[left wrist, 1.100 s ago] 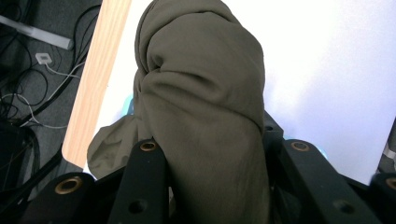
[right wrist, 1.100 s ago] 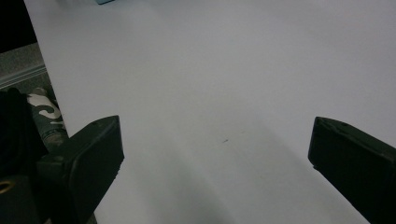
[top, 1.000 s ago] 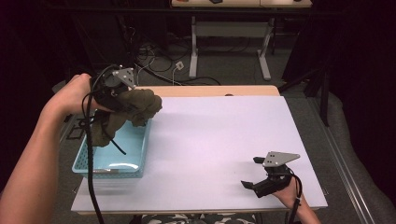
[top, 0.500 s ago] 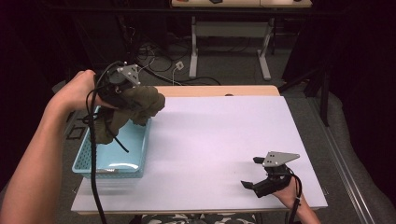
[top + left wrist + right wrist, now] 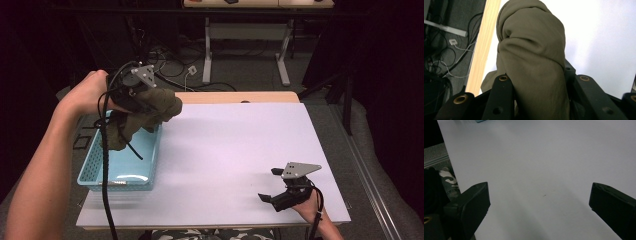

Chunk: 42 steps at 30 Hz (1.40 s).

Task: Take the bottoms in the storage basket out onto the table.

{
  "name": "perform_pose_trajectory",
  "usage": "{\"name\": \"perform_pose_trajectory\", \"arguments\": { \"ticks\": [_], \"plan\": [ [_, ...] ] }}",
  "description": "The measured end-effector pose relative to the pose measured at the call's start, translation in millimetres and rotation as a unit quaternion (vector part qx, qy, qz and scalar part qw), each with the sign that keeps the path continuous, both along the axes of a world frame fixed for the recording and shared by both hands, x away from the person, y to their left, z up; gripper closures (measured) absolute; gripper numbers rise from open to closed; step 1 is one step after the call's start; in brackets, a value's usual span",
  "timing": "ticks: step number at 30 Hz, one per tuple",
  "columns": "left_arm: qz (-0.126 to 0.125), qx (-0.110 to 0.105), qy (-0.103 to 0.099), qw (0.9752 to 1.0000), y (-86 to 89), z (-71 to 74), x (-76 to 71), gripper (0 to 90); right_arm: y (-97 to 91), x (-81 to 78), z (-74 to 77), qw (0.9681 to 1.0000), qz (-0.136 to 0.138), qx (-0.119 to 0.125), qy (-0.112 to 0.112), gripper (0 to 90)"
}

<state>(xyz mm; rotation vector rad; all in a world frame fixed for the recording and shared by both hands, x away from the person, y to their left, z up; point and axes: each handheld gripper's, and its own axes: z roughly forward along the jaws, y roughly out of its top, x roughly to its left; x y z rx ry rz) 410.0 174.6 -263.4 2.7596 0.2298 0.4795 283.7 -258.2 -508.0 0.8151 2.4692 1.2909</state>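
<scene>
An olive-brown cloth (image 5: 145, 117) is clamped in the left hand-held gripper (image 5: 137, 95) and held in the air above the far end of the light-blue basket (image 5: 120, 172), at about ten o'clock on the white surface (image 5: 235, 150). The lifting is judged done; the laying down is left. The right hand-held gripper (image 5: 275, 187) is held released at five o'clock, nothing grasped. A dim room with floor cables (image 5: 170, 70) is seen beyond.

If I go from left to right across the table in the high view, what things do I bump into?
Blue basket → olive-brown cloth held up in the left gripper, hanging over the basket's far end → bare white tabletop → right gripper, jaws open.
</scene>
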Motion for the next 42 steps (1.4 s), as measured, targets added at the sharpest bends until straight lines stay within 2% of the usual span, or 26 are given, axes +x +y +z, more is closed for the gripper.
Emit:
{"name": "perform_pose_trajectory", "arguments": {
  "ticks": [14, 19, 42],
  "plan": [
    [-0.02, -0.008, -0.011, 0.9997, -15.2, 5.2, -1.9, 65.8, 0.1, -0.3, 0.3, 1.0, 0.001, 0.0, 0.0, 3.2],
    [-0.027, -0.011, -0.006, 0.9996, -19.2, 5.3, -1.9, 65.7, 0.0, -0.3, 0.3, 1.0, 0.001, 0.0, 0.0, 3.2],
    [-0.048, -0.017, 0.005, 0.9987, -51.1, -9.7, 7.8, 65.5, -0.5, -0.7, 0.7, 1.0, 0.001, 0.001, 0.0, 3.1]
  ]
}}
